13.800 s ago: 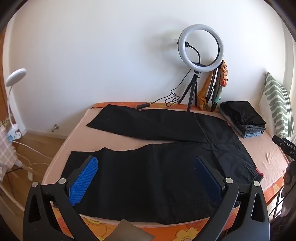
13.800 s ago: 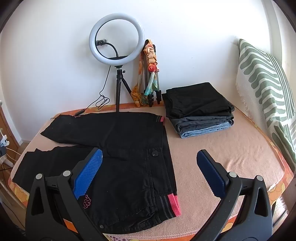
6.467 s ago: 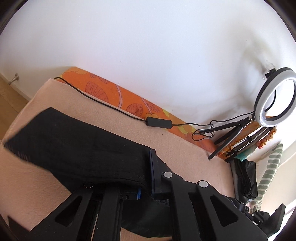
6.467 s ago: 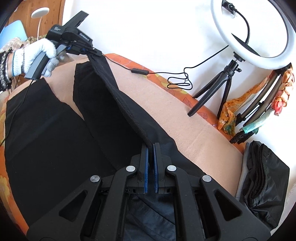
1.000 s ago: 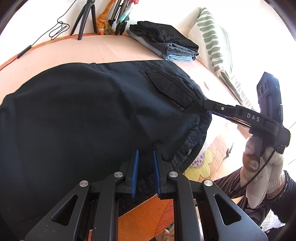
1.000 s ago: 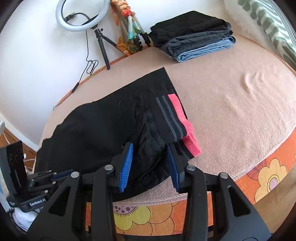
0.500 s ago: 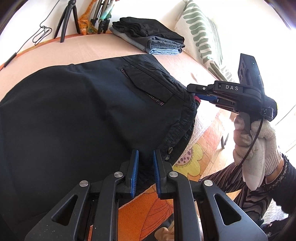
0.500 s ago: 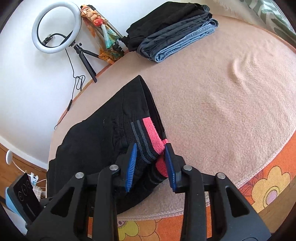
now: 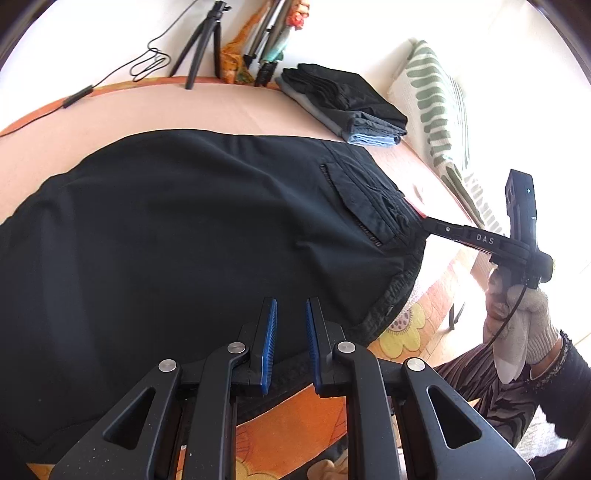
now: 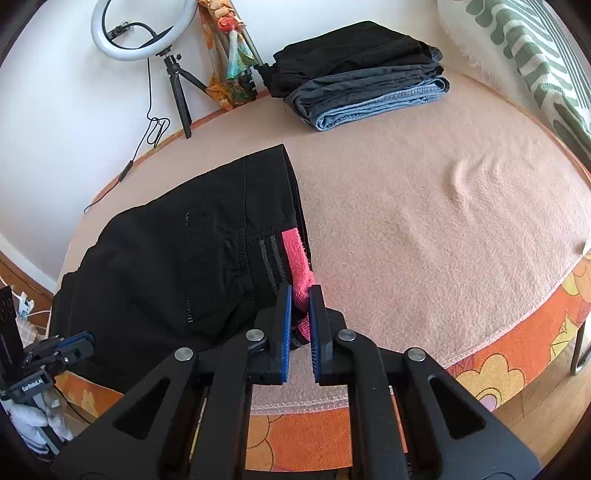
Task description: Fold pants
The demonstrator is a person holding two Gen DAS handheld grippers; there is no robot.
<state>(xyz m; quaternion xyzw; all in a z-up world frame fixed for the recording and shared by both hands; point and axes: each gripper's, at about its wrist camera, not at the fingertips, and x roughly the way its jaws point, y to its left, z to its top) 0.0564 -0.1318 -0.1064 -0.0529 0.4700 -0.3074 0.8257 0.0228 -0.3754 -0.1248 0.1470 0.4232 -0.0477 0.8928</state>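
The left hand-held gripper (image 9: 289, 334) sits nearly closed over the near edge of the pants (image 9: 177, 236) on the bed (image 10: 424, 206); whether it pinches cloth I cannot tell. A second ago the right hand-held gripper (image 10: 300, 314) stood open; now its jaws clamp the pink waistband (image 10: 297, 267), ready for the next fold.

You have one pair of black pants (image 9: 192, 229) spread on the bed (image 10: 424, 221), one stack of folded clothes (image 10: 362, 70), one ring light (image 10: 144, 31), one striped pillow (image 10: 535, 55) and two tools: left tool (image 9: 290, 325), right tool (image 10: 299, 299).
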